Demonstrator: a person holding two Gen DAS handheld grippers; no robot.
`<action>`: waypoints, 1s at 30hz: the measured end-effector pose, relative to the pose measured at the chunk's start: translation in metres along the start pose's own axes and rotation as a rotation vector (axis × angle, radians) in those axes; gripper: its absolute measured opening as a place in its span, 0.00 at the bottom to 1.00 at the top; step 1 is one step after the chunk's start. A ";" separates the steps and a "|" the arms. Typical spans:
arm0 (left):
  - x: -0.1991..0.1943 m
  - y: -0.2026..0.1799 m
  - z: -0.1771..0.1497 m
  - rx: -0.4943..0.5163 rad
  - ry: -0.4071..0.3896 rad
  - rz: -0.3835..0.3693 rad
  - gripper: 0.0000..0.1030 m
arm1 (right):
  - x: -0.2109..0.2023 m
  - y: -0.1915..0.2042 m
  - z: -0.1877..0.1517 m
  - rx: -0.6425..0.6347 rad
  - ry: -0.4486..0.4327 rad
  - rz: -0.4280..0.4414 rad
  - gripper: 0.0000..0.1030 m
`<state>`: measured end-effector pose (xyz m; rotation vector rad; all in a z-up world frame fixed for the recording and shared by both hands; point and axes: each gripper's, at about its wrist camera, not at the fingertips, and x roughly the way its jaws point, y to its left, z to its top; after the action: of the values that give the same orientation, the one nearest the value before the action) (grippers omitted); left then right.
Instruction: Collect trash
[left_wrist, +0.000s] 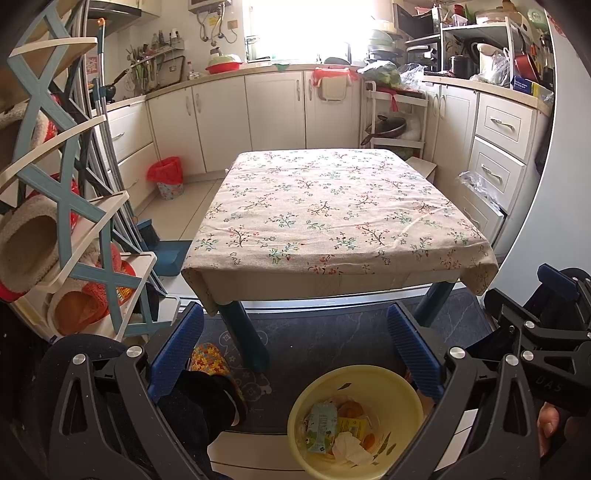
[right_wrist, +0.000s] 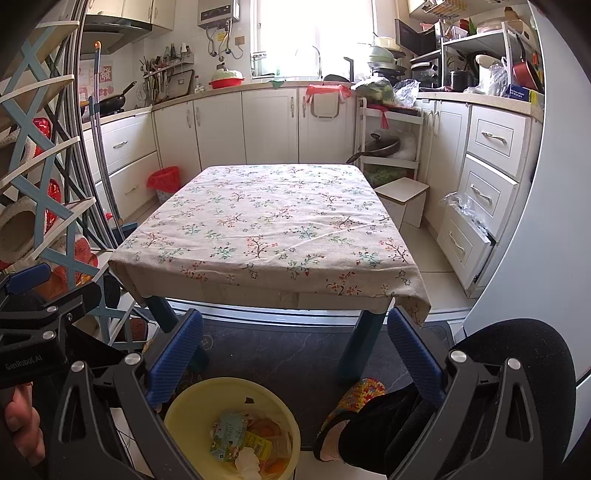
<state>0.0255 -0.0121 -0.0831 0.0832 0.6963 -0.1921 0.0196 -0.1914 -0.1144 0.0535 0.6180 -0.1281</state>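
Note:
A yellow bin (left_wrist: 356, 421) stands on the floor in front of the table; it also shows in the right wrist view (right_wrist: 232, 428). It holds trash: a green carton (left_wrist: 320, 426), a yellow packet (left_wrist: 352, 424), crumpled tissue (left_wrist: 351, 448) and orange peel. My left gripper (left_wrist: 295, 345) is open and empty, above the bin's left side. My right gripper (right_wrist: 295, 345) is open and empty, above the bin's right side. The right gripper also shows at the right edge of the left wrist view (left_wrist: 546, 325). The floral tablecloth (left_wrist: 332, 214) has nothing on it.
The low table has blue legs (left_wrist: 243, 336) on a dark mat (right_wrist: 295, 354). My feet in patterned slippers (left_wrist: 214, 363) (right_wrist: 354, 398) flank the bin. A shoe rack (left_wrist: 74, 221) stands at left, drawers (right_wrist: 487, 192) at right, a red-lined bin (left_wrist: 168, 177) far left.

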 end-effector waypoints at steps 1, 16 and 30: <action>0.000 0.000 0.000 -0.002 0.000 0.000 0.92 | 0.000 0.000 0.000 0.000 0.000 0.000 0.93; 0.000 0.000 0.000 0.000 -0.002 -0.003 0.92 | -0.001 0.000 0.000 0.002 -0.007 -0.001 0.93; -0.003 0.001 0.002 -0.001 -0.019 -0.010 0.92 | -0.003 -0.002 0.003 0.005 -0.026 -0.001 0.93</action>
<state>0.0246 -0.0106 -0.0795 0.0775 0.6778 -0.2017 0.0181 -0.1937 -0.1102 0.0562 0.5915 -0.1310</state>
